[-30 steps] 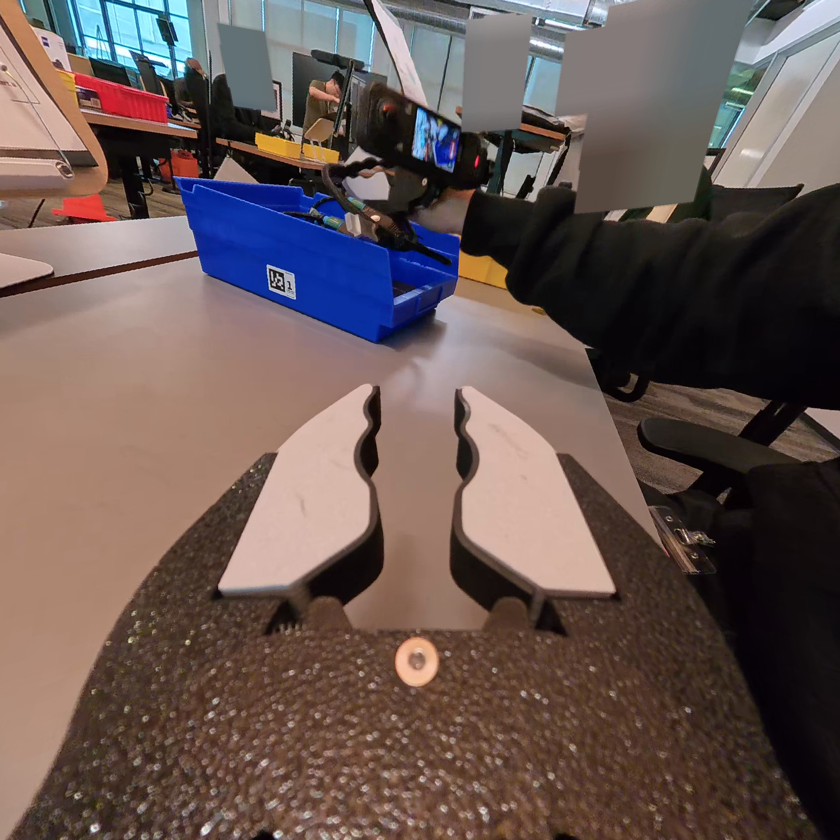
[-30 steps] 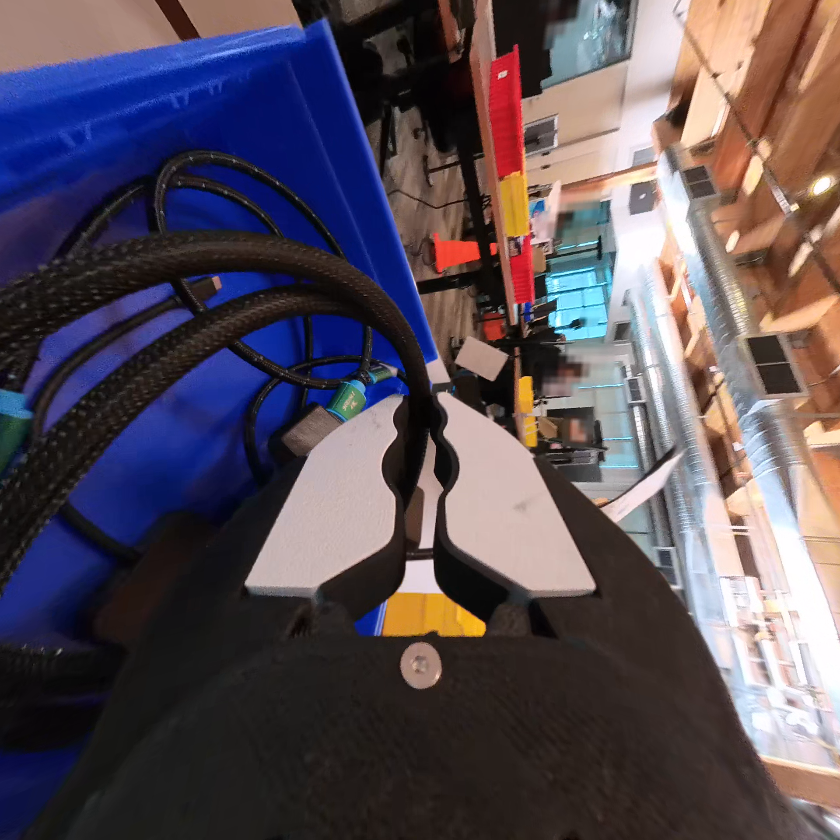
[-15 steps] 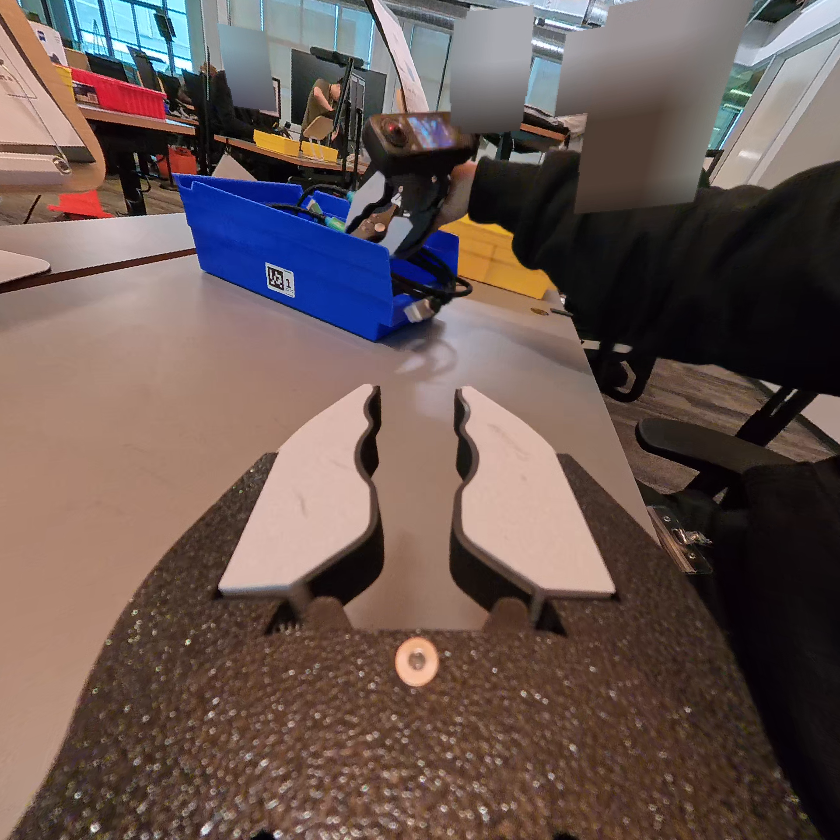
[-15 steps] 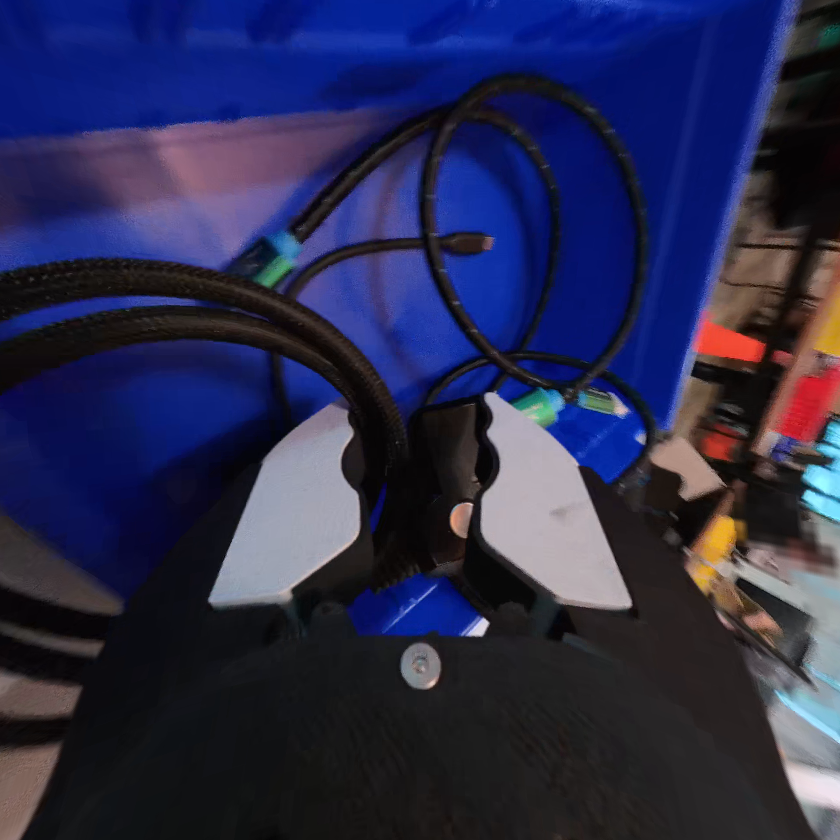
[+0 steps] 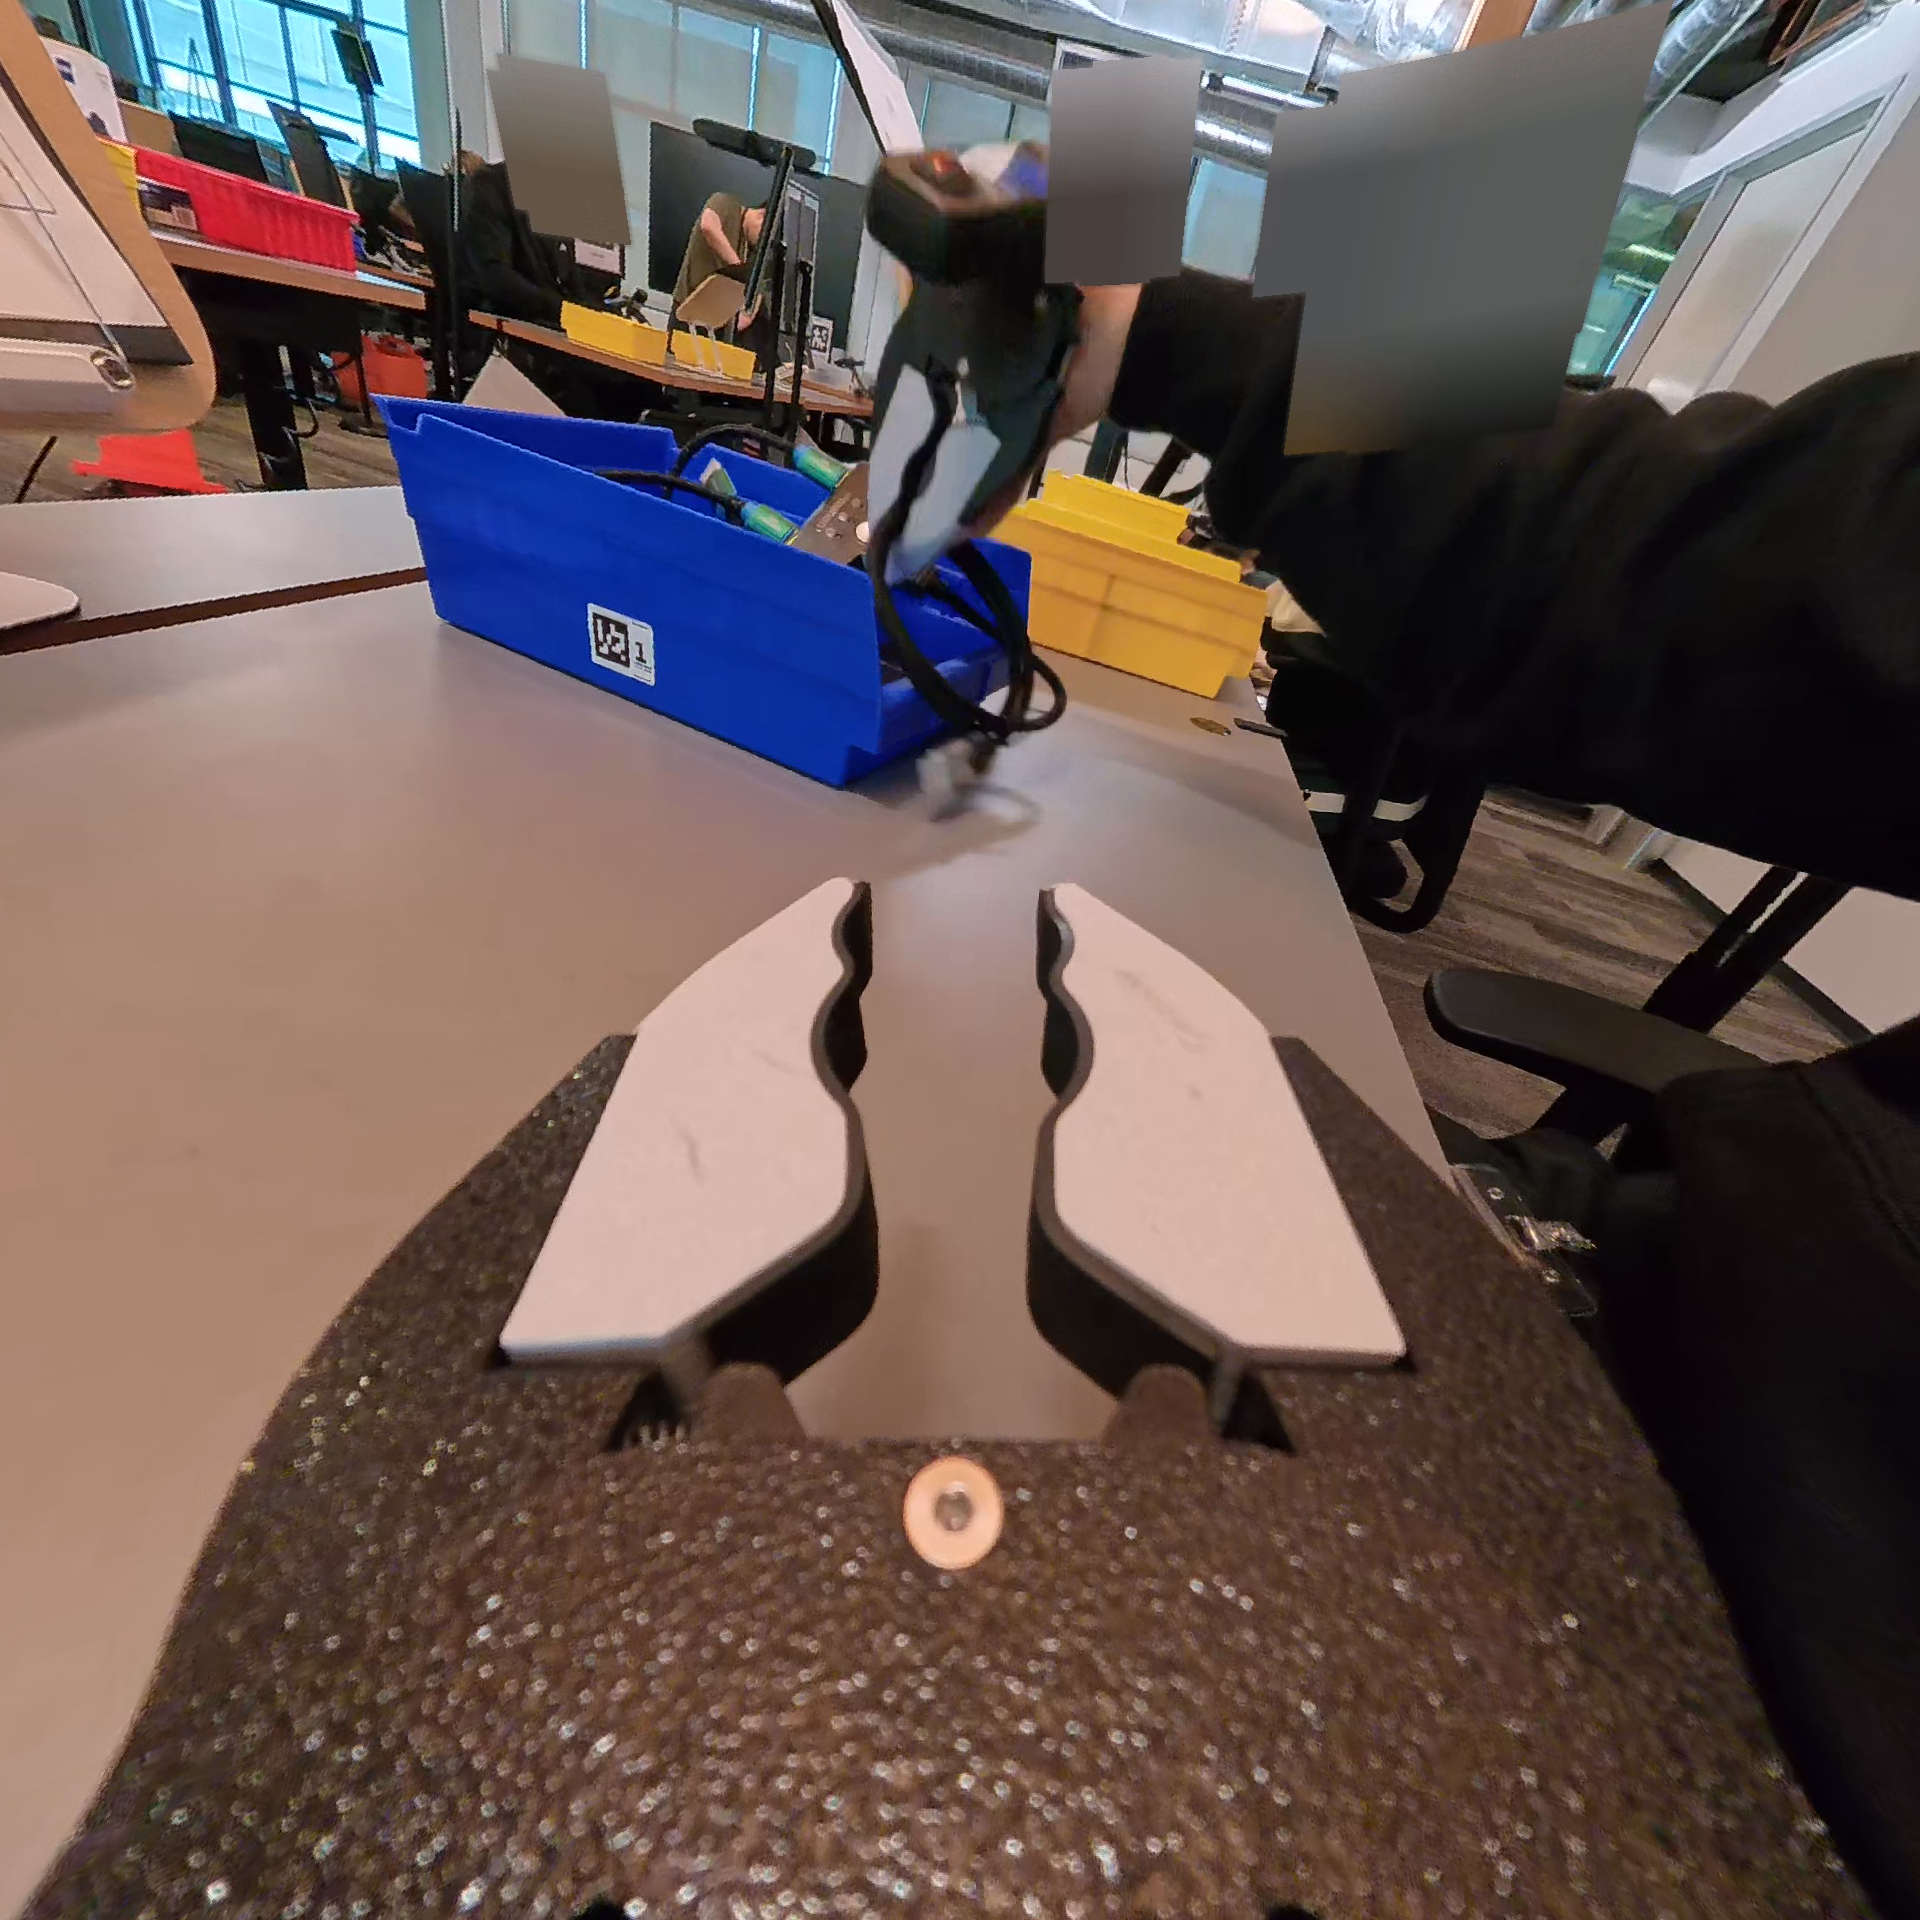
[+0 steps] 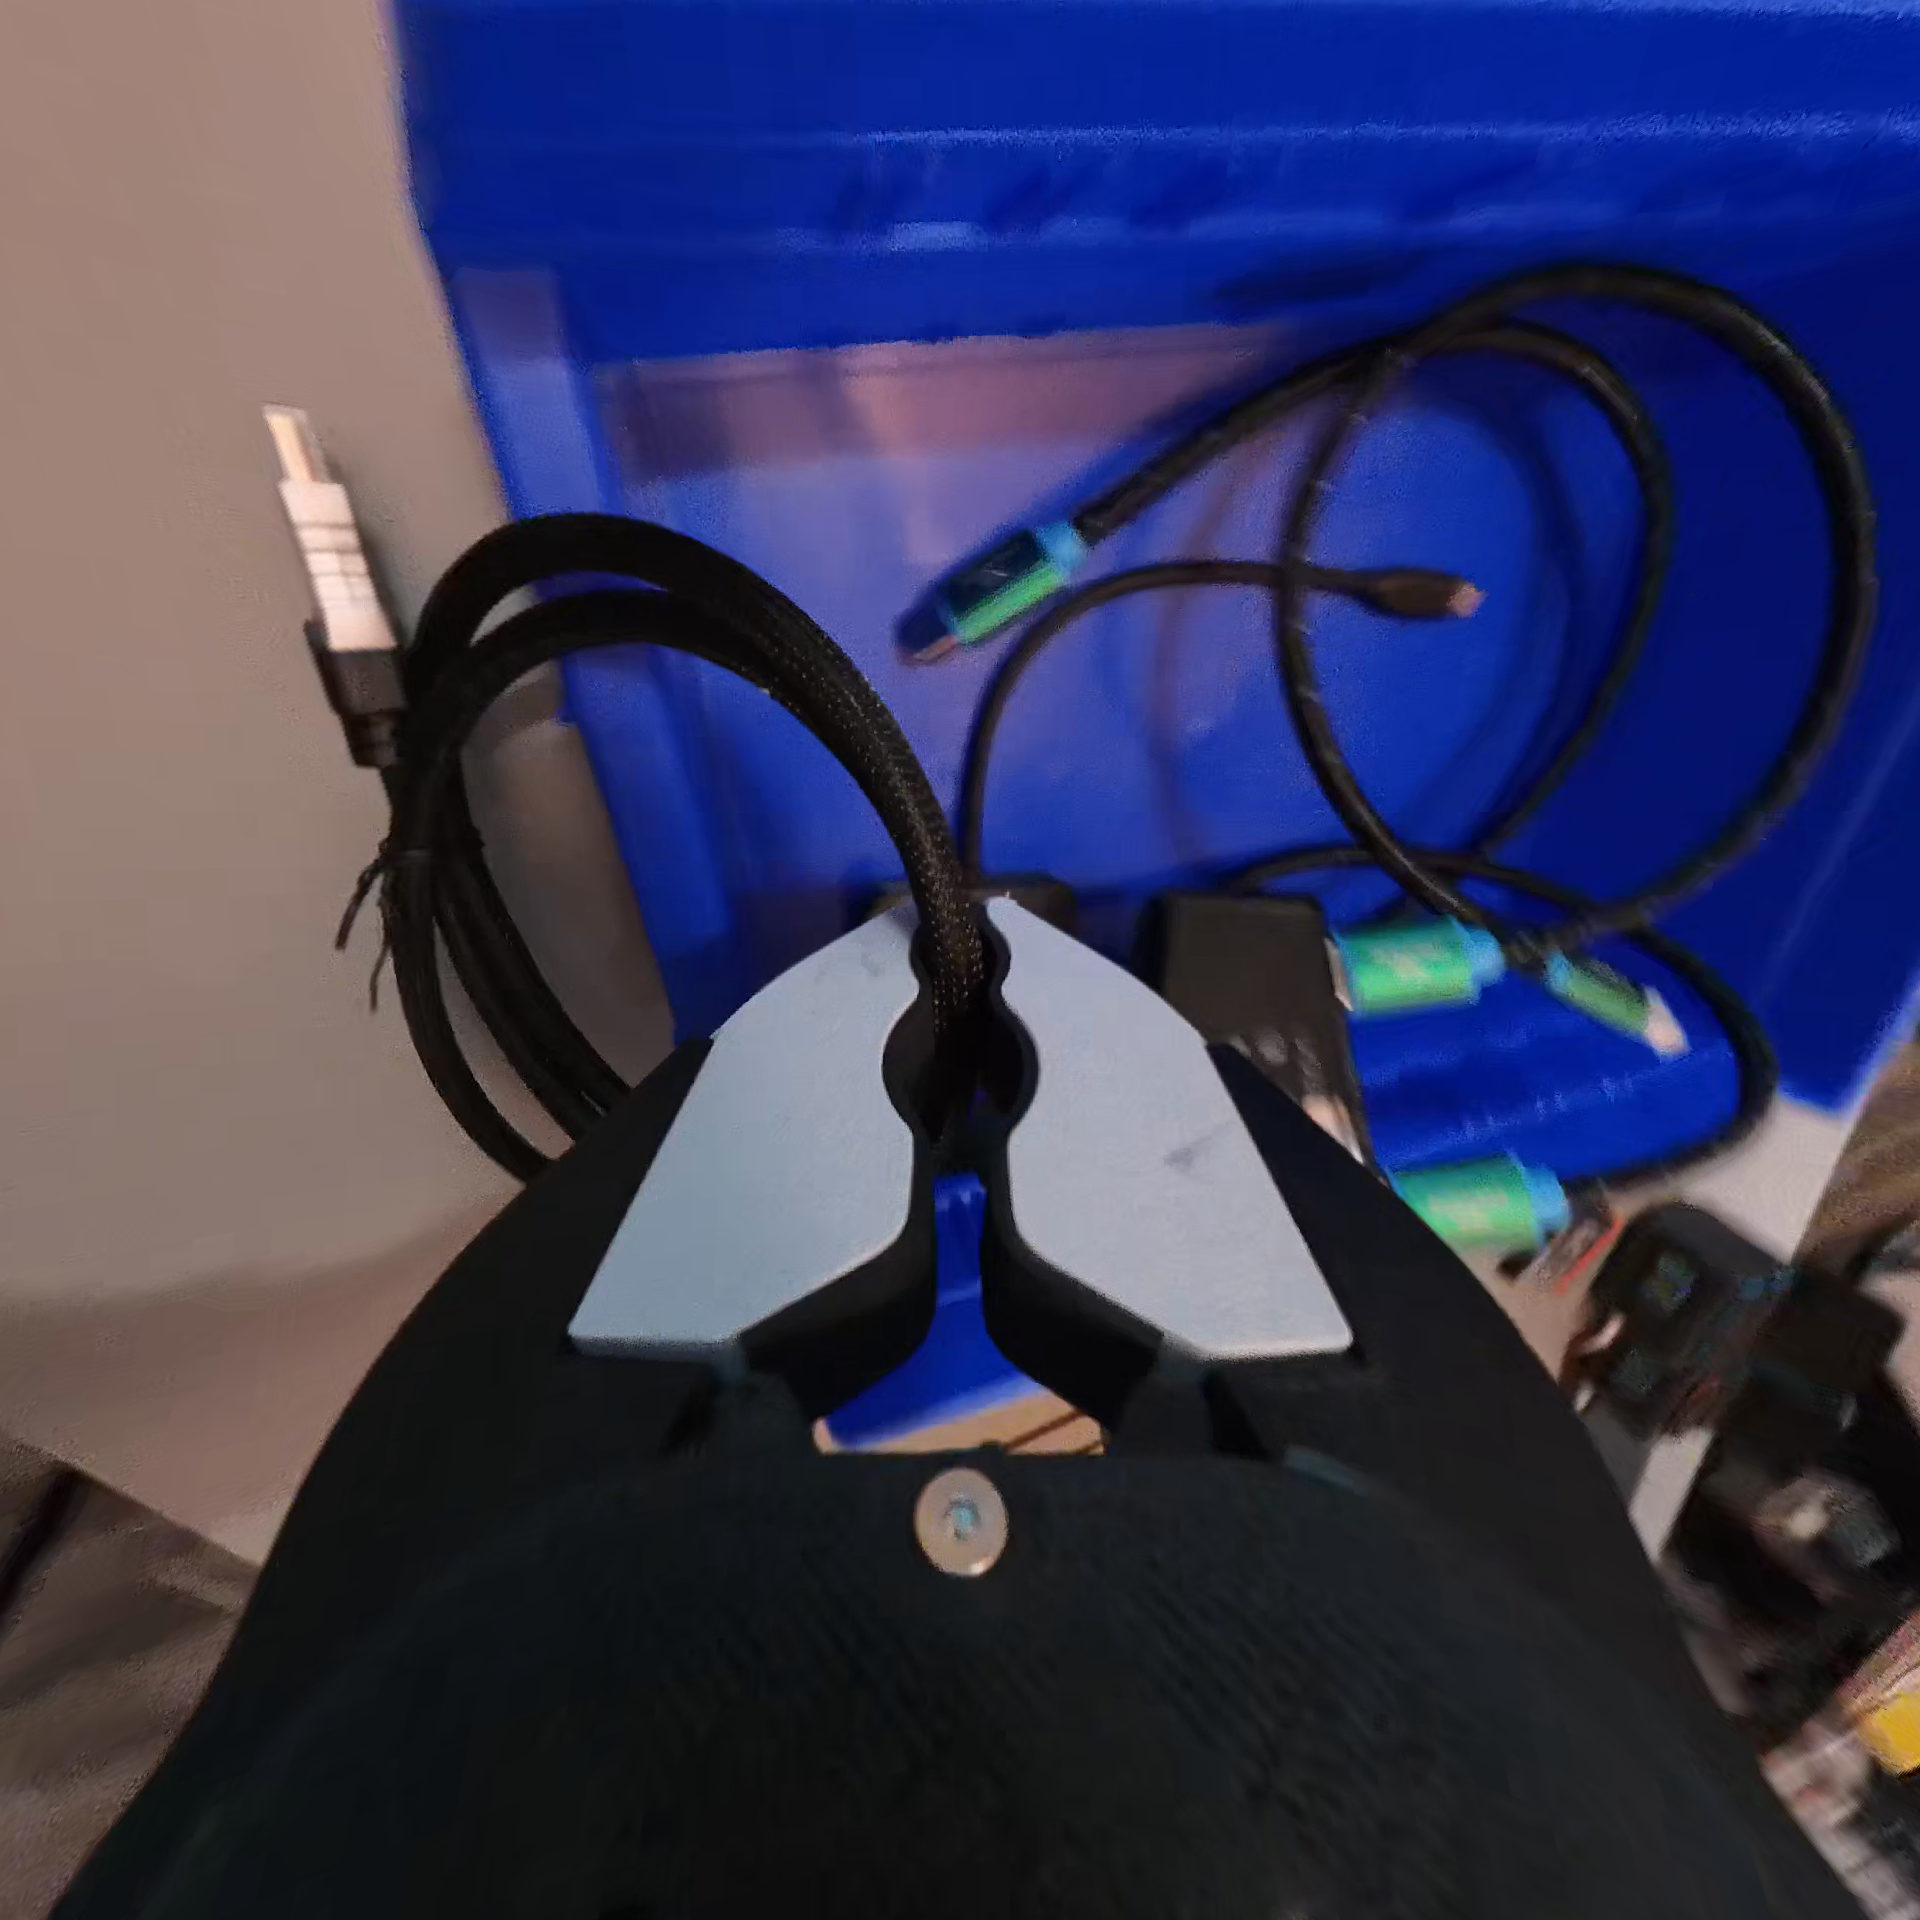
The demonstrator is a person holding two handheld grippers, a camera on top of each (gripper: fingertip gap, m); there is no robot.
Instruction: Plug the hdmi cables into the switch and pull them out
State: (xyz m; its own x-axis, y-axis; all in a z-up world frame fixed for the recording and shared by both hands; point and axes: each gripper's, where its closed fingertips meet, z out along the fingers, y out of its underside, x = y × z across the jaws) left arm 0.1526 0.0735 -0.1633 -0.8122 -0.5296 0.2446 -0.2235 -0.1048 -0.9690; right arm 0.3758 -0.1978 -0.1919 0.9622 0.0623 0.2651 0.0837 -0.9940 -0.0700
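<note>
My right gripper (image 6: 951, 920) is shut on a thick black braided cable (image 6: 717, 644). The cable hangs in coiled loops over the blue bin's (image 6: 1039, 208) front edge, and its silver plug (image 6: 322, 540) dangles over the grey table. In the left wrist view the right gripper (image 5: 920, 540) holds the cable (image 5: 966, 675) above the bin's (image 5: 727, 613) near end, with the plug (image 5: 945, 774) close to the table. Thin black HDMI cables (image 6: 1621, 582) with green-blue plugs (image 6: 997, 592) and a black switch box (image 6: 1236, 977) lie in the bin. My left gripper (image 5: 951, 904) is open and empty, low over the table.
A yellow bin (image 5: 1132, 592) stands behind the blue one at the table's right edge. A black chair armrest (image 5: 1558, 1029) and the person's black sleeve (image 5: 1610, 623) are on the right. A monitor foot (image 5: 31, 603) sits at far left.
My right gripper has closed on the braided cable and lifted it out over the bin's front edge toward the table; the plug now dangles near the table. My left gripper has not moved.
</note>
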